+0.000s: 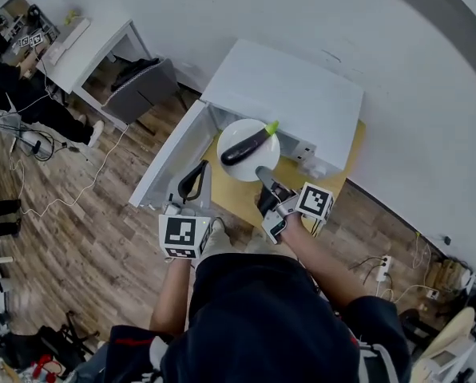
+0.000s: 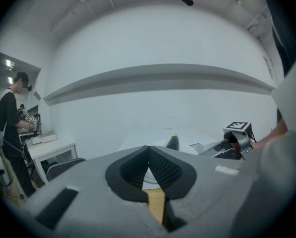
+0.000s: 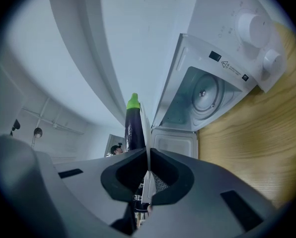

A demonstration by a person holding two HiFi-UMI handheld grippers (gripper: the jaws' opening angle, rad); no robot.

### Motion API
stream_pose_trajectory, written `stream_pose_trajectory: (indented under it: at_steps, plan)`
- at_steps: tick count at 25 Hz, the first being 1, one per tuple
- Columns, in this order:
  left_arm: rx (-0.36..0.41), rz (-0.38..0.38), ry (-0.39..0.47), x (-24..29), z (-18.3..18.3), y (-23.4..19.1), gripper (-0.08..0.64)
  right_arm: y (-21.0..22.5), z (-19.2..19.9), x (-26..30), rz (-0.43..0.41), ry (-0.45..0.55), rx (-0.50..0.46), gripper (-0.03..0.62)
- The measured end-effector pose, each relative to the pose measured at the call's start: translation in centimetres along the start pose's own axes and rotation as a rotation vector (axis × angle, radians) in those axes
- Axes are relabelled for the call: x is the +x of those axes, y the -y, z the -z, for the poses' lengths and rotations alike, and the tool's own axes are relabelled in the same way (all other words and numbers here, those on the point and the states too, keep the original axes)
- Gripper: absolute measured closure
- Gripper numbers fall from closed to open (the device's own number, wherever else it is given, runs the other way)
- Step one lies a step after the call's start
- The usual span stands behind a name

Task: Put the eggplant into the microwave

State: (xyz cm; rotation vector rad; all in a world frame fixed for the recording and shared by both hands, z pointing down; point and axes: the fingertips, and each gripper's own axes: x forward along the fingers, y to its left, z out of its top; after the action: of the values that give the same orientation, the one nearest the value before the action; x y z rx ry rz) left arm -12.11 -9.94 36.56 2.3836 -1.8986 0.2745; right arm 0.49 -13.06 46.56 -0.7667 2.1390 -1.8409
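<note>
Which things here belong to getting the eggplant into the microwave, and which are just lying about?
For the job: eggplant, the plate under it, the open microwave, the right gripper, jaws shut on the plate's rim.
Lying about: desk, chair, power strip, cable on the floor.

In its view the left gripper (image 2: 149, 152) hides the eggplant (image 2: 173, 143) except its green-tipped end. Overhead, the plate (image 1: 254, 168) covers much of the microwave (image 1: 286, 94) cavity.

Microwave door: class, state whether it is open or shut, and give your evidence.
Open. In the head view the door stands swung away from the microwave; the right gripper view looks into its cavity.
</note>
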Motion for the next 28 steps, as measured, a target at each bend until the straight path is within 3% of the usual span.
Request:
stream_pose_trajectory:
  at_steps: [15,28]
  plan:
    - [0.036,0.201,-0.048,3.1,1.9,-2.0,0.546,2.8,1.0,1.9,0.095,0.138,0.050,0.571]
    - [0.045,0.318,-0.130,4.2,5.4,-1.4,0.546,7.5,2.3,4.0,0.101,0.208,0.149,0.571]
